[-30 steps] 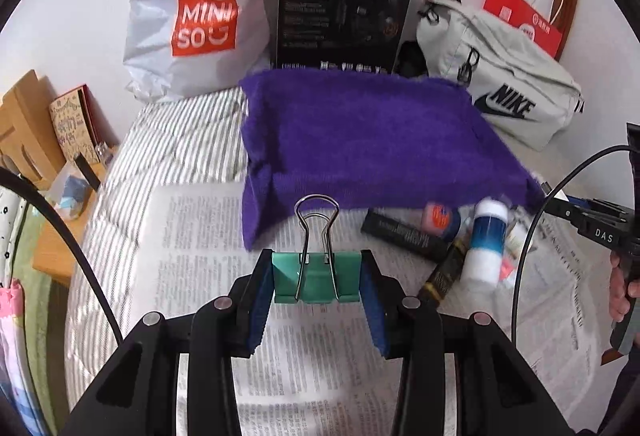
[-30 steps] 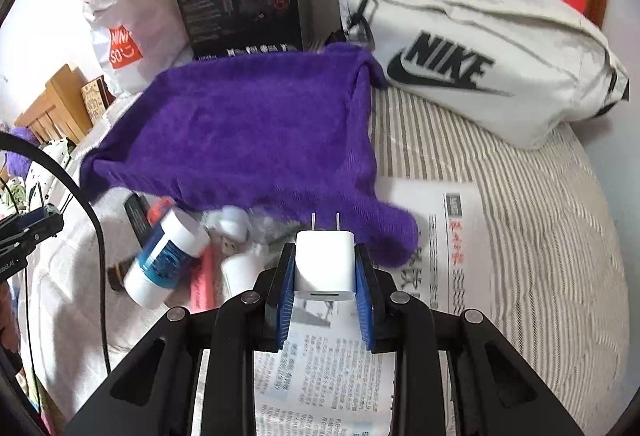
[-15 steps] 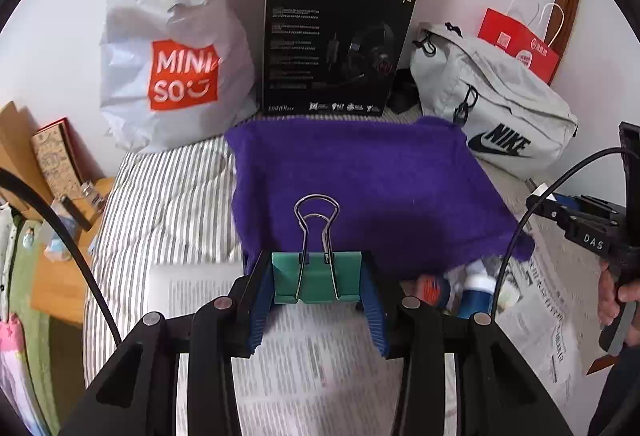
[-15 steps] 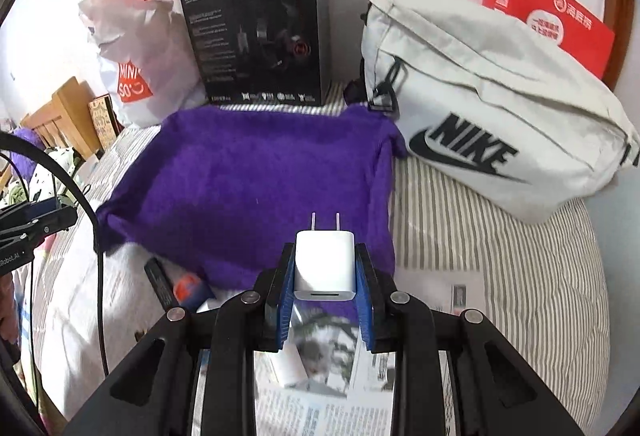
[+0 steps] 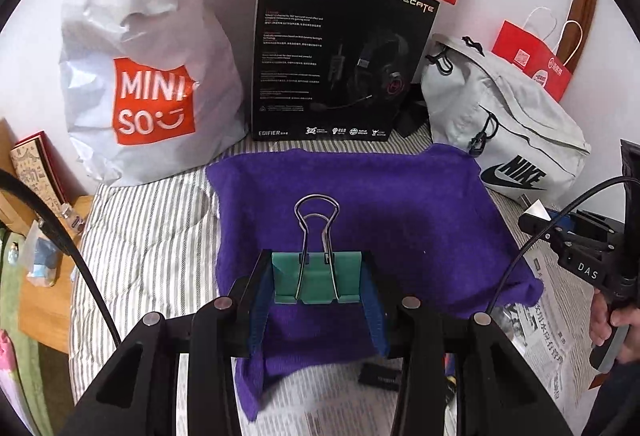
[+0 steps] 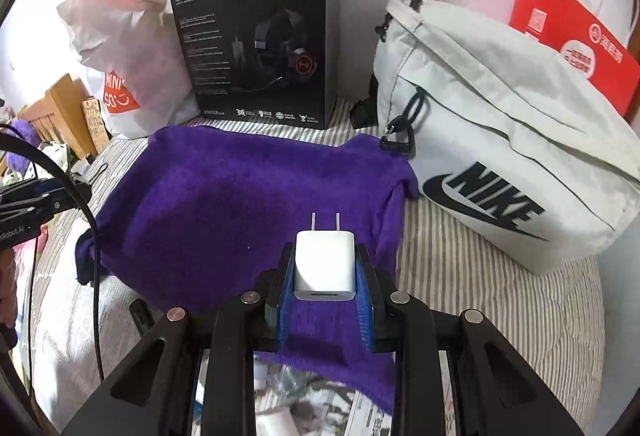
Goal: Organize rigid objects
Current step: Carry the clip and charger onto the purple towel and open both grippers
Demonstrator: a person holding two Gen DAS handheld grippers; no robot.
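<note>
My left gripper [image 5: 318, 282] is shut on a green binder clip [image 5: 316, 276] with its wire handles pointing forward, held above the near part of a purple towel [image 5: 400, 211] spread on the bed. My right gripper [image 6: 325, 276] is shut on a white USB wall charger [image 6: 325, 264], prongs forward, above the near right part of the same purple towel [image 6: 224, 203]. The right gripper also shows at the right edge of the left wrist view [image 5: 576, 248]. The left one shows at the left edge of the right wrist view [image 6: 36, 203].
Behind the towel stand a white Miniso bag [image 5: 144, 83], a black headset box [image 5: 340, 59] and a grey Nike bag [image 6: 504, 155]. Red paper bags [image 6: 576, 39] lean on the wall. Newspaper [image 5: 560, 316] with small items lies near me. A wooden bedside table [image 5: 44, 292] is at the left.
Both grippers have moved forward over the purple towel with their objects still held. The bottles and tubes on the newspaper have dropped out of view beneath the grippers.
</note>
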